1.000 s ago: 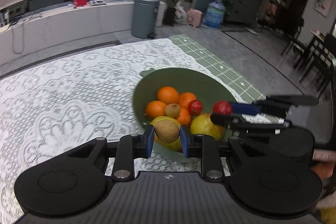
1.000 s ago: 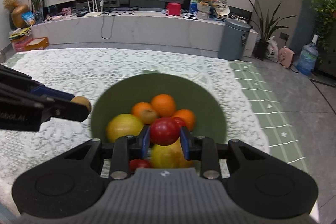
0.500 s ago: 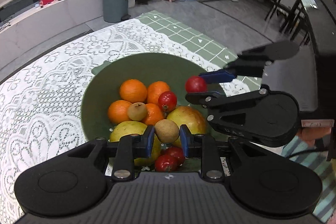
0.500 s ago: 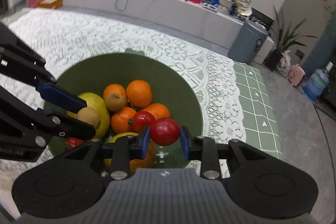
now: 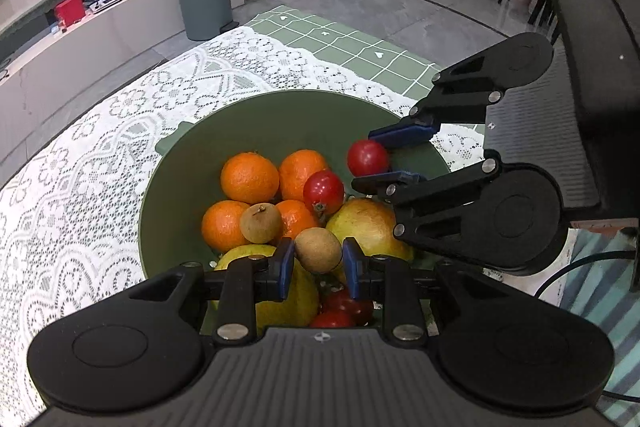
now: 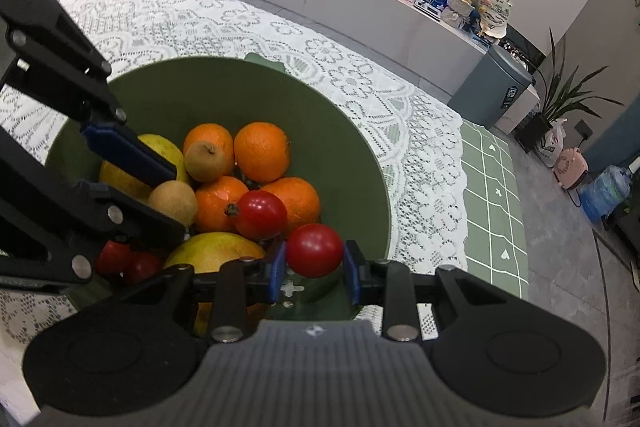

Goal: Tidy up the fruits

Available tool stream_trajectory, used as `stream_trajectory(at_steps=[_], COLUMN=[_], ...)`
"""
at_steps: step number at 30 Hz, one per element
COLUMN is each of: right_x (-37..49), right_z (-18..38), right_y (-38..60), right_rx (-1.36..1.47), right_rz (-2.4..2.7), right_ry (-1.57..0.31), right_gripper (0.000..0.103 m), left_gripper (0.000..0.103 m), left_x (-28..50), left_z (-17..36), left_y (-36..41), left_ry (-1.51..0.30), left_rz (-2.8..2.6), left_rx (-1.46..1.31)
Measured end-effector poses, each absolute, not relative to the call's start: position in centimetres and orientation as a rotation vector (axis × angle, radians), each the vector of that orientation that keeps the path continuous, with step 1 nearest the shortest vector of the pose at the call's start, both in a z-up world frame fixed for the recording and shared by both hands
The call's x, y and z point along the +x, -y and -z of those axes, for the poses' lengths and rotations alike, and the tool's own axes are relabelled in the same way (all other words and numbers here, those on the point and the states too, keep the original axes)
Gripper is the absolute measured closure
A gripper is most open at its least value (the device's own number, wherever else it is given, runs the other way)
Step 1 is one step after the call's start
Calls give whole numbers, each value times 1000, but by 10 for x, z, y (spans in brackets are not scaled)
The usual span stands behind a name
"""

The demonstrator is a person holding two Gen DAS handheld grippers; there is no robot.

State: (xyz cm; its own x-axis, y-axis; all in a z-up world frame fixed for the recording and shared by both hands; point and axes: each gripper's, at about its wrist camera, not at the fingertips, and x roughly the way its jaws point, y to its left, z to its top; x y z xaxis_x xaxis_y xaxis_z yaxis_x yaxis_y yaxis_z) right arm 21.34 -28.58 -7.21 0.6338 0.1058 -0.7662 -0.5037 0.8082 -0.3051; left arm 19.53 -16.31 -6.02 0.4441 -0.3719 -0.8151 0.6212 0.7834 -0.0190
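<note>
Blue-padded fingers [image 5: 285, 269] of the left gripper [image 5: 318, 265] closed on a brown round fruit [image 5: 318, 250]; held above the near side of the green bowl [image 5: 256, 115]. Right gripper [image 6: 314, 273] likewise closed, pads pinching a red fruit [image 6: 315, 250] over the bowl's near edge. Bowl as landmark: oranges [image 5: 249, 177] piled at its centre, a second brown fruit [image 5: 261, 224] resting on them, a loose red fruit [image 5: 323, 191] beside, yellow-green large fruit [image 5: 370, 229] at the near side. Bowl sits on a white lace cloth [image 5: 80, 187] over the table. Since a second ago: both grippers have come lower and in over the bowl, both rolled; the grip on each fruit is unchanged. Bowl and its pile not shifted.
</note>
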Motion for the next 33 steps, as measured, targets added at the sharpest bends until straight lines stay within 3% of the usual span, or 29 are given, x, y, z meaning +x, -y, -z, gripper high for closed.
stream_trajectory(at_steps=[23,33], right_x=[213,213], right_z=[72,62], right_y=[284,286], right_rx=[-548,-517], right_rz=[-366,-367], right_ry=[-819,-803], right_gripper=[75,71], left_gripper=[72,63], left_x=[200,201], left_z=[62,54], left_y=[170,163], left_ry=[-936,-931], left_rz=[635,618], left_rx=[324,298])
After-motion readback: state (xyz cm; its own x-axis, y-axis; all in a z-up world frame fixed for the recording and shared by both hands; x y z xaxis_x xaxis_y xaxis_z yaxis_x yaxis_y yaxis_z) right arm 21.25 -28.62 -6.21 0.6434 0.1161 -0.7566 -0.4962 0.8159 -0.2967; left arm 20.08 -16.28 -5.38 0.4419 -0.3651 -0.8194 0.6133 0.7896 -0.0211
